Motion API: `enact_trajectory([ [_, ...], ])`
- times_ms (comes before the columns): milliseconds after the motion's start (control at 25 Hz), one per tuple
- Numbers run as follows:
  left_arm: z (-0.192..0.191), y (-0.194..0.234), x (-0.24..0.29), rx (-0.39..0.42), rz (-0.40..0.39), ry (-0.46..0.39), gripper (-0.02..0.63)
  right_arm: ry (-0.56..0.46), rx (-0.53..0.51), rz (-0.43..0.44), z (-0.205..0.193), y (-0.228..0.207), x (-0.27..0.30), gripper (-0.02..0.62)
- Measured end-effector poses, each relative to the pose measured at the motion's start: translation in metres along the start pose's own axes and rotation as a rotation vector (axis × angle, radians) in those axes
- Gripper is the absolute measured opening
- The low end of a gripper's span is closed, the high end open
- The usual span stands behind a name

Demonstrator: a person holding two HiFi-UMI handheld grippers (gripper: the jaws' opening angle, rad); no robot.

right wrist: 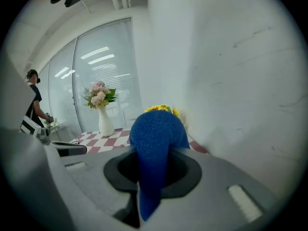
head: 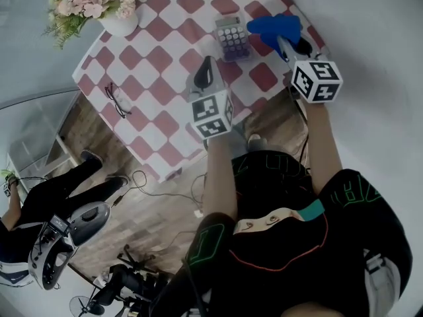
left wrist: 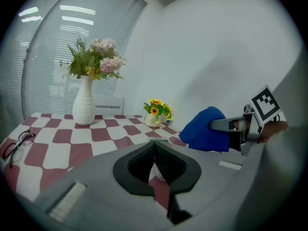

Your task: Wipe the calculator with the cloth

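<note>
While my right gripper [head: 285,43] clenches the cloth [head: 272,25] in its jaws beside the calculator [head: 231,38], ready to wipe, my left gripper [head: 208,62] hovers, jaws closed and empty.

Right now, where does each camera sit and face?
Head view: on the head, steeply down at table, calculator, left gripper, right gripper, forearms, torso.
Left gripper view: on left gripper, facing across table to vase; own jaws shut, empty.
Right gripper view: on right gripper, facing window; own jaws clamp cloth.
Shared: vase and cloth in both gripper views.
</note>
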State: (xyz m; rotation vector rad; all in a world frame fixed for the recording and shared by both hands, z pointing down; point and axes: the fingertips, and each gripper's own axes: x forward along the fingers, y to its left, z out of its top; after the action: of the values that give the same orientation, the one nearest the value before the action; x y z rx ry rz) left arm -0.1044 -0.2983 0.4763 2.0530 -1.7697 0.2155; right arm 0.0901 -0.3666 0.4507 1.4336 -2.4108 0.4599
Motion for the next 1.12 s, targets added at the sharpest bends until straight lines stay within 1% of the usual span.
enact_trajectory([
  [120,0.004,0.007,0.01,-0.012,-0.014,-0.002,0.011,0.007,-0.045,-0.007,0.008,0.003,0.017,0.074],
  [280,0.002,0.015,0.017,-0.036,-0.026,0.011,0.011,0.015,-0.067,-0.036,0.014,-0.004,0.041,0.074],
  [600,0.001,0.036,0.025,-0.053,0.007,0.031,0.011,0.069,-0.215,0.042,0.015,0.018,0.101,0.074],
  [760,-0.002,0.037,0.03,-0.046,0.01,0.044,0.011,0.085,-0.335,0.098,0.016,0.032,0.131,0.074],
  [920,-0.005,0.036,0.035,-0.042,0.012,0.057,0.011,0.116,-0.485,0.168,0.011,0.054,0.156,0.074],
  [1000,-0.006,0.034,0.037,-0.043,0.012,0.061,0.011,0.139,-0.579,0.22,0.003,0.067,0.164,0.074],
  [1120,-0.006,0.033,0.039,-0.046,0.015,0.06,0.011,0.191,-0.709,0.327,-0.016,0.087,0.168,0.074],
])
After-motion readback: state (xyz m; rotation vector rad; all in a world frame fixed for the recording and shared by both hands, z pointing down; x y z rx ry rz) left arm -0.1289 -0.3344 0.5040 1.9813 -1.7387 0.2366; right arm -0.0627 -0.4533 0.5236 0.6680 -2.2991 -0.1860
